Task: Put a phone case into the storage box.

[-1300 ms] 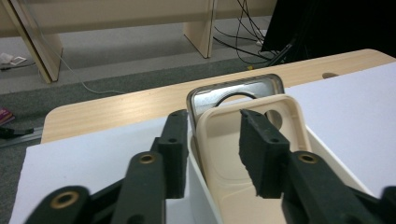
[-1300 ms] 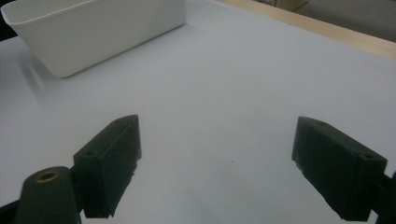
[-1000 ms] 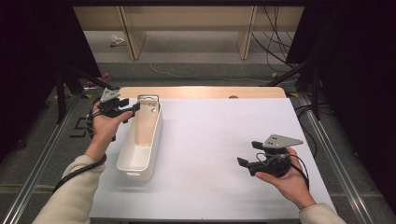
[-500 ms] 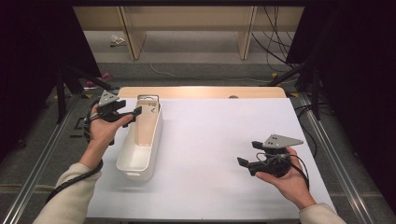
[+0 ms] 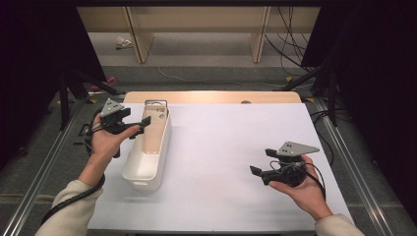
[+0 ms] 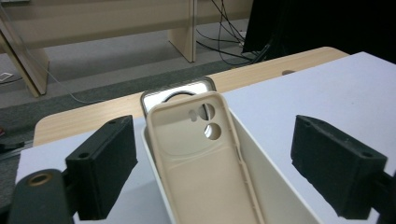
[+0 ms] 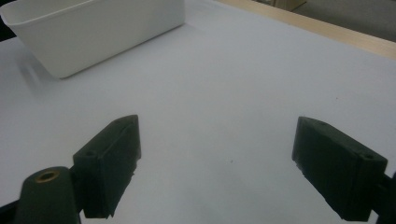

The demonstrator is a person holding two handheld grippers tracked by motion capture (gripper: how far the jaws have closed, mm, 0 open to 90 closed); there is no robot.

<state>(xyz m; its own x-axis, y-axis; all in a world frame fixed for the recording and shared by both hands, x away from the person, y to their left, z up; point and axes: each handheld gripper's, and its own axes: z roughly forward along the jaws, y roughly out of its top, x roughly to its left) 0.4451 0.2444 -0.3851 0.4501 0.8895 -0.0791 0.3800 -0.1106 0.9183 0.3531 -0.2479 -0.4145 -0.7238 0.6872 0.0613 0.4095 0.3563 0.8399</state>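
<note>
A white oblong bin (image 5: 158, 156) stands at the left of the white table top (image 5: 236, 147). A beige phone case (image 5: 153, 129) leans inside it, camera holes at the far end, seen close up as the beige case (image 6: 205, 158). Behind it at the bin's far end stands a second, dark-rimmed case (image 6: 176, 91). My left gripper (image 5: 141, 127) hovers just left of the bin's rim. Its jaws have just been opening and stand wide, with nothing pressed between the pads. My right gripper (image 5: 259, 174) rests in the hand at the right, open over bare table, also the right gripper (image 7: 224, 163).
The bin (image 7: 93, 32) lies well away from the right gripper. A strip of wooden table edge (image 5: 211, 97) runs along the far side. Beyond it are wooden furniture legs (image 5: 259, 39) and floor cables (image 5: 290, 54). Metal rails (image 5: 44, 167) flank the table.
The left gripper has drawn back to the left from the bin's rim and its jaws have spread wider. The right hand has kept still.
</note>
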